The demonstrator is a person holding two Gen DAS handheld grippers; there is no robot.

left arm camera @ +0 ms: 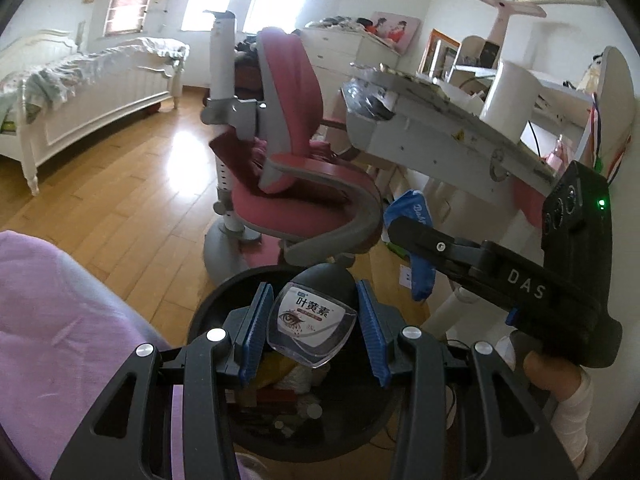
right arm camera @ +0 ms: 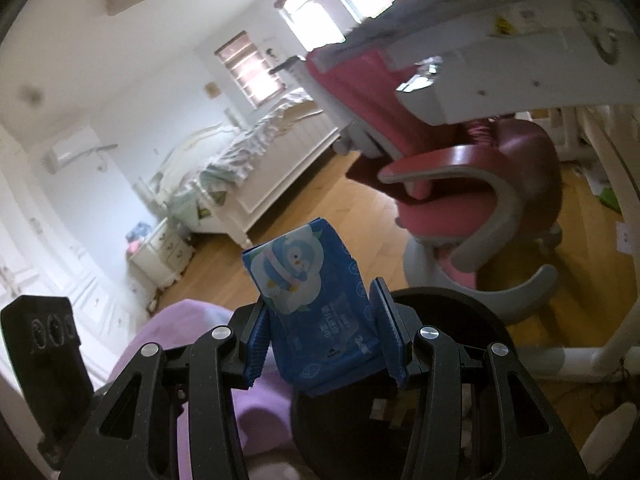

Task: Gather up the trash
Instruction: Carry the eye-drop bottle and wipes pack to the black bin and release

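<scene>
My left gripper [left arm camera: 313, 292] is shut on a clear plastic box [left arm camera: 312, 320] with a white label showing an eye. It hangs over a round black trash bin [left arm camera: 208, 320] that holds several scraps. To the right, my right gripper [left arm camera: 404, 232] points left with a blue packet [left arm camera: 416, 208] in it. In the right wrist view, my right gripper [right arm camera: 320, 300] is shut on that blue wipes packet [right arm camera: 304, 272], which bears a penguin picture. The packet stands upright between the blue pads [right arm camera: 256, 340], just above the bin's near rim [right arm camera: 460, 308].
A pink and grey desk chair [left arm camera: 296, 152] stands right behind the bin on the wooden floor [left arm camera: 132, 184]. A white desk [left arm camera: 420, 128] overhangs on the right. A white bed [left arm camera: 80, 88] is far left. Purple cloth [left arm camera: 52, 320] lies beside the bin. A hand [left arm camera: 560, 384] grips the right tool.
</scene>
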